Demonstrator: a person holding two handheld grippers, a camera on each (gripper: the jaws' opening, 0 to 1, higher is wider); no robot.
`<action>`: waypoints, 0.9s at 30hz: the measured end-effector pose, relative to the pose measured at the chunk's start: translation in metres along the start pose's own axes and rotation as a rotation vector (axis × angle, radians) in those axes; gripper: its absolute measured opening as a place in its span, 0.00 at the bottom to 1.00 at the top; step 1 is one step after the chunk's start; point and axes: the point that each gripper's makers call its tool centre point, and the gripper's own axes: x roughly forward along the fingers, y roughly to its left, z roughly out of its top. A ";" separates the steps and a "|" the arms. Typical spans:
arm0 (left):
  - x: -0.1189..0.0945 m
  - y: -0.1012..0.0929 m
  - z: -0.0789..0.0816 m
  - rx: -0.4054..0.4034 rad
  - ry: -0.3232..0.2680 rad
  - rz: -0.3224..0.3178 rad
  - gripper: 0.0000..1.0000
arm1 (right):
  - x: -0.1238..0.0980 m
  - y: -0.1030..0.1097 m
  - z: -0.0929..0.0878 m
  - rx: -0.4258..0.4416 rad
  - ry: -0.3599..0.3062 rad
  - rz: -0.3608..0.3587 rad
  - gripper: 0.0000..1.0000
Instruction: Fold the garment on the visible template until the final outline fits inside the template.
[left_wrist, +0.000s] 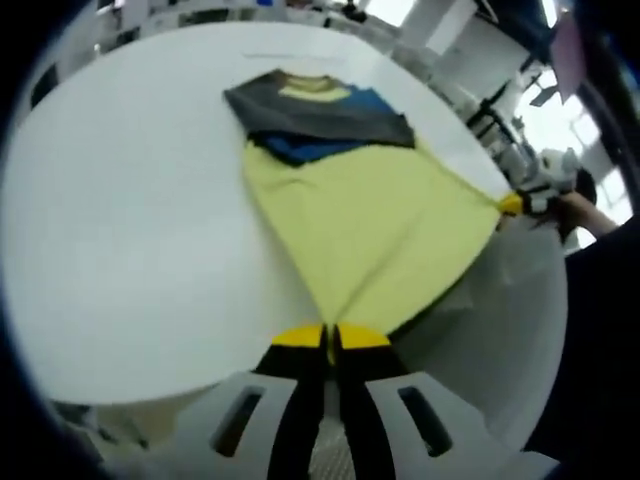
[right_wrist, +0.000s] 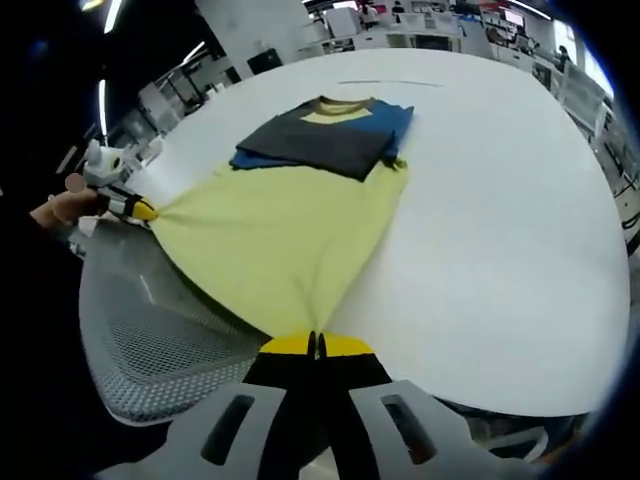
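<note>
Left gripper view: garment (left_wrist: 350, 215) lies on the white table (left_wrist: 130, 230), its yellow lower part spread toward the camera and its collar end at the far side.
Garment upper part: the dark grey and blue sleeves (left_wrist: 320, 120) are folded across the chest, lying on top of the yellow cloth.
Left gripper (left_wrist: 331, 338): jaws pressed together on a yellow hem corner of the garment, at the table's near edge.
Other gripper in this view: the right gripper (left_wrist: 515, 204) pinches the other hem corner to the right of the garment, beyond the table's edge, so the hem is pulled taut between the two.
Hand: a hand (left_wrist: 585, 210) holds that gripper, just right of it.
Right gripper view: the garment (right_wrist: 290, 225) lies on the same white table (right_wrist: 500, 200), collar end far, yellow part near.
Right gripper (right_wrist: 316, 345): jaws closed on a hem corner of the garment, at the near table edge.
Other gripper in this view: the left gripper (right_wrist: 135, 208) grips the opposite hem corner, left of the garment and off the table.
Chair: a grey mesh chair back (right_wrist: 160, 330) sits below the garment's left hem, beside the table.
</note>
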 end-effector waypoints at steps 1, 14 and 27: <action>-0.001 0.000 0.000 0.000 0.000 -0.001 0.00 | -0.001 0.001 0.000 0.000 0.000 0.002 0.02; -0.015 -0.009 -0.002 -0.015 0.004 -0.040 0.00 | -0.015 0.008 0.001 -0.003 -0.001 0.030 0.02; -0.032 -0.016 -0.002 -0.039 -0.008 -0.081 0.00 | -0.027 0.017 0.000 -0.024 0.022 0.062 0.02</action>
